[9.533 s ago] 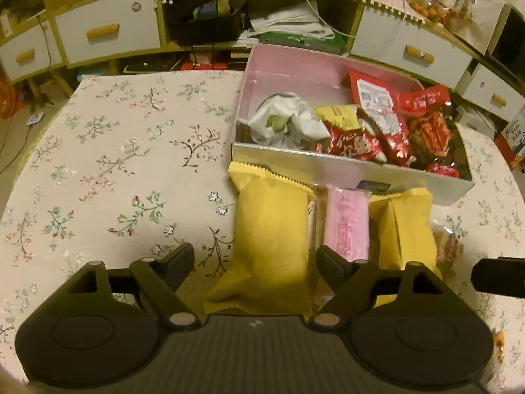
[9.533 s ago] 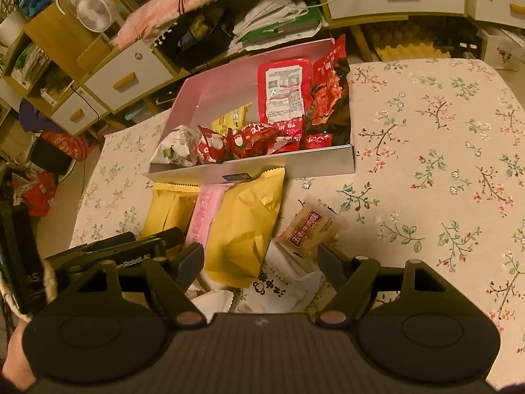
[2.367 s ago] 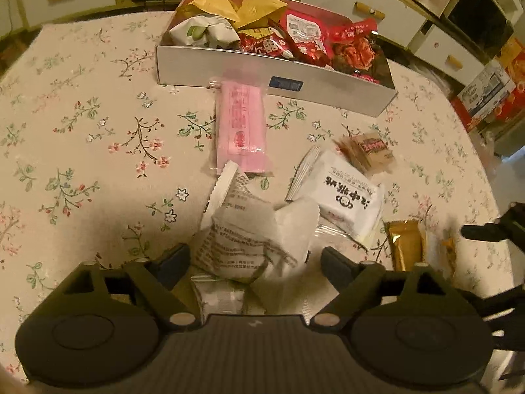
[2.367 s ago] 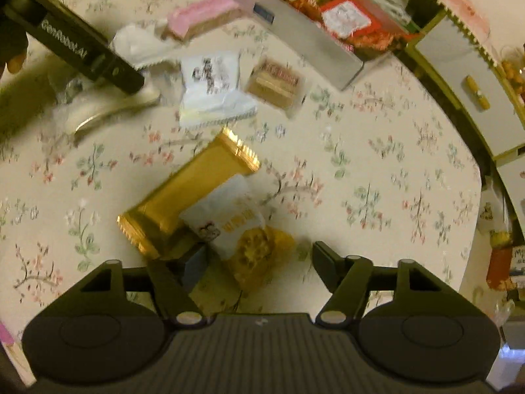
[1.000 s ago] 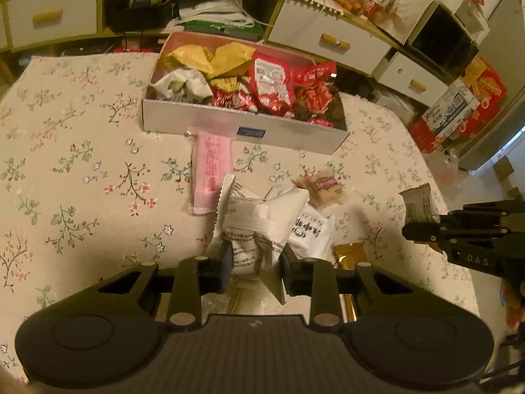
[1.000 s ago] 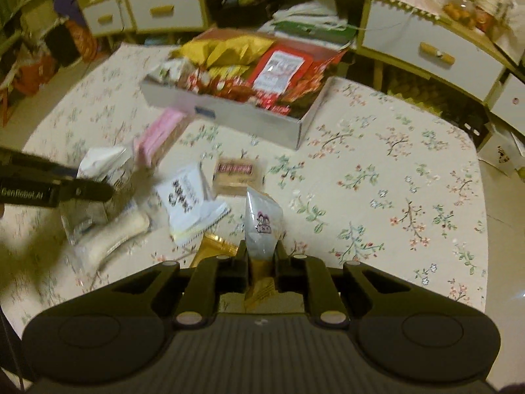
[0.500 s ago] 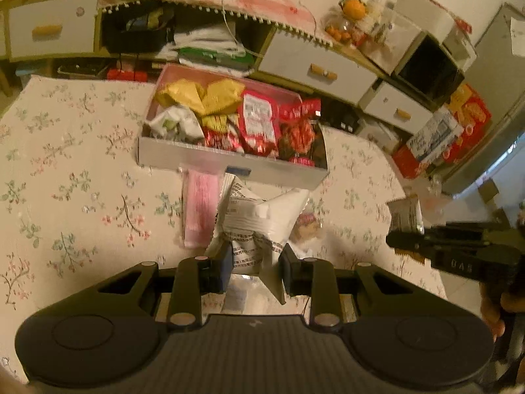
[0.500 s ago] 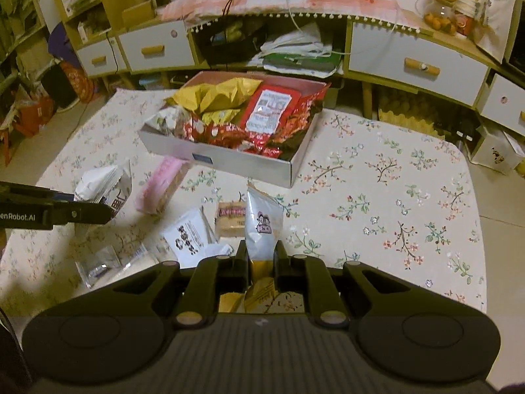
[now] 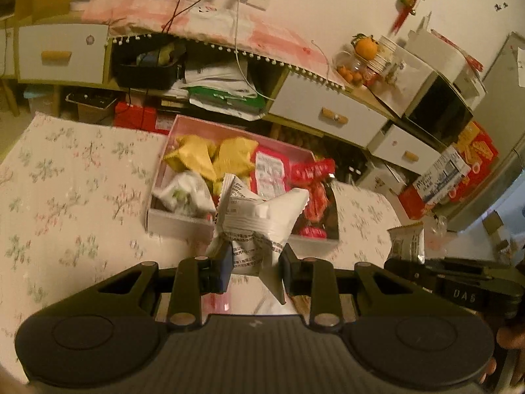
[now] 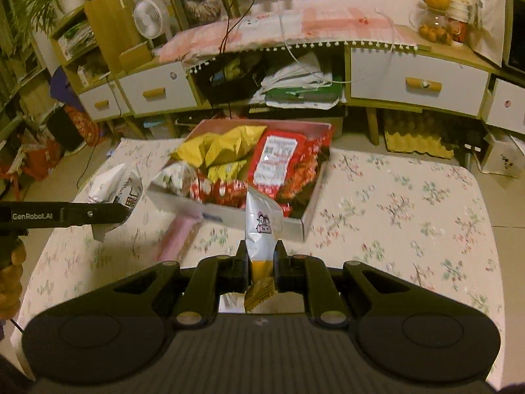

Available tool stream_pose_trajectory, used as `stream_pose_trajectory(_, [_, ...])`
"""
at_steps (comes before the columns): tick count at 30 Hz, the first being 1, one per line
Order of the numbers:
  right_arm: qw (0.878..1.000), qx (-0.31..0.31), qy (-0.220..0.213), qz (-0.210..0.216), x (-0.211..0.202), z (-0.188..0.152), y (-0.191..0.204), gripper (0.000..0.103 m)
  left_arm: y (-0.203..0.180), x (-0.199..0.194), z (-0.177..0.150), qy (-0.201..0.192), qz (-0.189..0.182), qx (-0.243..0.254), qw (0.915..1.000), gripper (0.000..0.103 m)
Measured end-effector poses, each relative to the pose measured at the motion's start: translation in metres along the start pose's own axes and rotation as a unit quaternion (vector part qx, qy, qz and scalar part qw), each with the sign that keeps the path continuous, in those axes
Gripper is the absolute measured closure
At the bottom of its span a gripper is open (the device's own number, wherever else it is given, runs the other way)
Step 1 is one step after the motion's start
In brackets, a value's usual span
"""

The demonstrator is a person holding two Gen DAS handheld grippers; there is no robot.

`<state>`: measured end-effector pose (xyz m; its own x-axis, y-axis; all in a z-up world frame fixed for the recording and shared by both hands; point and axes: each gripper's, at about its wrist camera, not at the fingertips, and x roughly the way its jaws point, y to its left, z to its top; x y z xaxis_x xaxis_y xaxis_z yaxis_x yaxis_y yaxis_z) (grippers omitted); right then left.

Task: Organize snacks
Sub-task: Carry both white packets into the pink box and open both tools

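Both grippers were loaded and up in the air over the table (image 10: 410, 203). The left gripper (image 9: 254, 267) was clamped on a crinkly white snack packet (image 9: 259, 220), jaws closed to a narrow gap with the bag puffing out above them. The right gripper (image 10: 260, 264) was pinched tight on a slim white-and-orange pouch (image 10: 262, 226), held upright by its lower end. The snack box (image 10: 226, 213) sat ahead of both, already stuffed with yellow bags (image 10: 223, 147) and red packets (image 10: 279, 161). A pink packet (image 10: 180, 233) lay on the cloth just in front of the box wall.

What could go wrong from there, as far as one can judge:

- The box looked pretty full, so a packet dropped on top could slide off the heap and back onto the cloth.
- The white packet was grabbed near its bottom and is floppy. Let go too high and it could tumble over the near wall.
- Both grippers were heading for the same box, so they could bump each other over it.
- The pouch was held by a thin edge, and a quick swing might work it loose.
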<state>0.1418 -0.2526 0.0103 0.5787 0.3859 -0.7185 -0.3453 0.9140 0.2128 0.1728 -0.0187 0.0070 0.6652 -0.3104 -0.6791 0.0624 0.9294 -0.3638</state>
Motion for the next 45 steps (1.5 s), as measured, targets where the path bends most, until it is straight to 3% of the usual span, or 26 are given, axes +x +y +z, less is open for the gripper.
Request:
stream_pose_trajectory(7, [0.997,0.073,-0.011,0.026,0.034,0.022,-0.010,0.091,-0.016,0.048,0.022,-0.001,-0.014,0.008,0.9999,0.068])
stream_pose_trajectory(16, [0.979,0.191,-0.023,0.065,0.075,0.032,-0.033,0.091,-0.024,0.093,0.038,-0.010,-0.023,0.022,0.9994,0.068])
stream_pose_trajectory(22, [0.974,0.219,-0.011,0.053,0.092,0.028,-0.036,0.085,-0.019,0.105,0.038,-0.010,-0.013,0.028,0.9995,0.063])
stream_pose_trajectory(26, [0.971,0.232,-0.025,0.052,0.084,0.028,-0.037,0.078,-0.016,0.096,0.044,-0.019,-0.028,0.014,0.9993,0.049])
stream_pose_trajectory(33, [0.967,0.249,-0.034,0.049,0.063,0.036,-0.038,0.078,-0.017,0.064,0.050,-0.034,-0.028,0.014,0.9989,0.049])
stream_pose_trajectory(39, [0.967,0.246,-0.045,0.051,0.034,0.039,-0.034,0.072,-0.021,0.032,0.039,-0.024,0.011,0.037,0.9989,0.049])
stream_pose_trajectory(45, [0.980,0.196,-0.040,0.024,0.006,0.031,-0.011,0.061,-0.016,0.007,0.017,0.002,0.020,0.011,0.9997,0.049])
